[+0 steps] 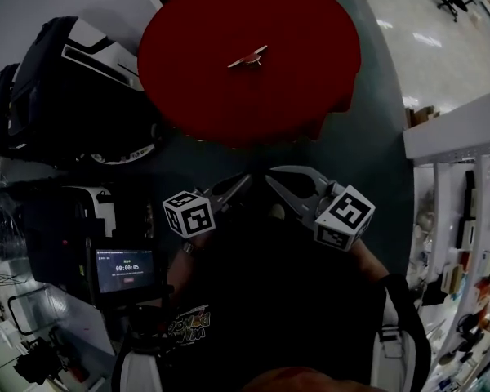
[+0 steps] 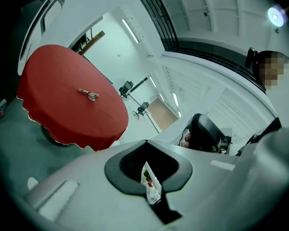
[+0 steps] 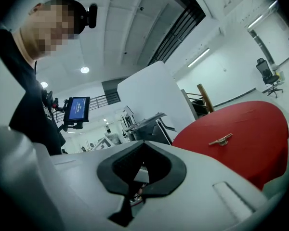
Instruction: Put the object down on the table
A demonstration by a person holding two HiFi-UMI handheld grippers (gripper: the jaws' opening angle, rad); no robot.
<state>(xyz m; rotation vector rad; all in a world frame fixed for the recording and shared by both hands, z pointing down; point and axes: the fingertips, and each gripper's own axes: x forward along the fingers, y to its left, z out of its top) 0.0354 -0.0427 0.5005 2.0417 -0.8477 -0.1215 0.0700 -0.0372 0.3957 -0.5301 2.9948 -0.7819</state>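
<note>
The left gripper and the right gripper each have their jaws pressed together with nothing between them. Their tips nearly meet in front of the person's dark shirt. The small brass-coloured metal fitting lies well apart from both grippers, ahead of their tips. It rests near the middle of the round table's red cloth. At the left, a small screen reads 00:00:05. The yellow shirt print is too blurred to read.
</note>
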